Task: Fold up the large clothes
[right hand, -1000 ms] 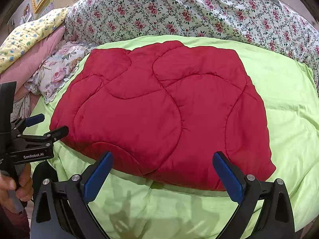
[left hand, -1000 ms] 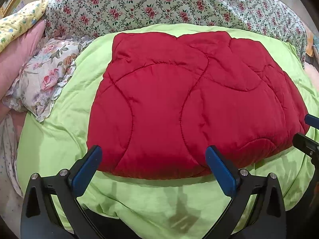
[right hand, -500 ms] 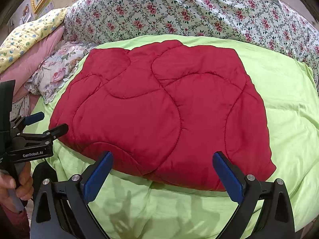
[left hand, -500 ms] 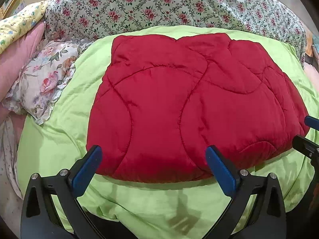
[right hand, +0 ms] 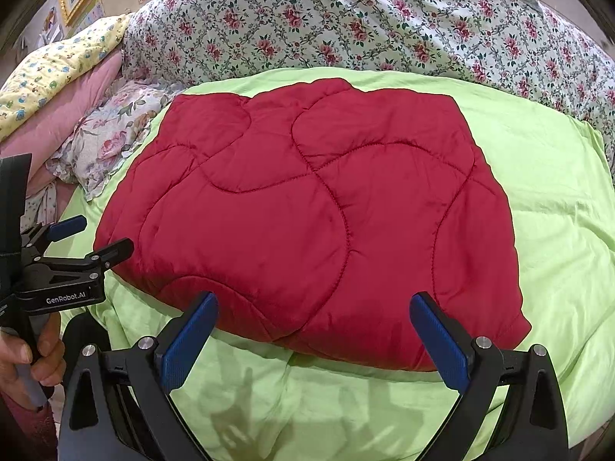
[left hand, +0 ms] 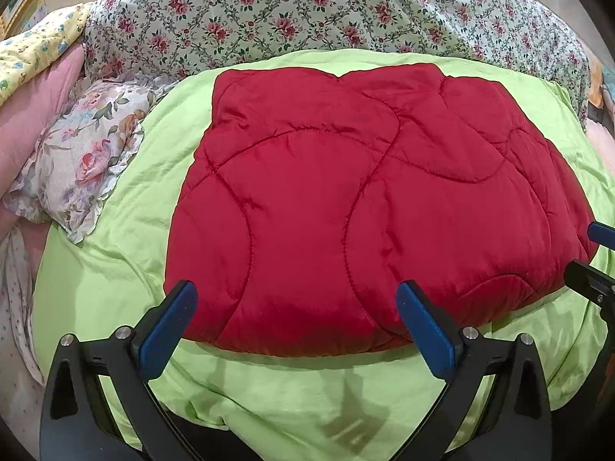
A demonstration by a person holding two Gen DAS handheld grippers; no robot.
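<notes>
A red puffy quilt (left hand: 346,211) lies flat in the middle of a bright green cover (left hand: 292,395) on a bed. It looks folded into a thick, near-square pad. Curvy stitch lines run all over its top and make big round shapes. The cloth is shiny and a bit crinkly. Its near edge is fat and rounded, and the green cover shows all around it.

Nothing sits on top of the quilt. Nothing lies between it and the tongs.

The left gripper (left hand: 296,330) hangs just in front of the quilt's near edge. Its two blue pads are wide apart and hold nothing. The right gripper (right hand: 313,336) hangs in front of the near edge too, more to the right side. Its pads are also wide apart and empty. In the right view, the left gripper (right hand: 90,236) shows from the side, next to the quilt's left corner, and a hand (right hand: 32,361) grips its handle.

To the left of the quilt lies a small flowery pillow (left hand: 80,153) with a frilly edge. It rests partly on the green cover, a little away from the quilt. Further left is a pink pillow (left hand: 34,115), with a yellow printed cloth (right hand: 57,73) above it. Behind the green cover is a big blanket with small red roses (right hand: 346,23).
</notes>
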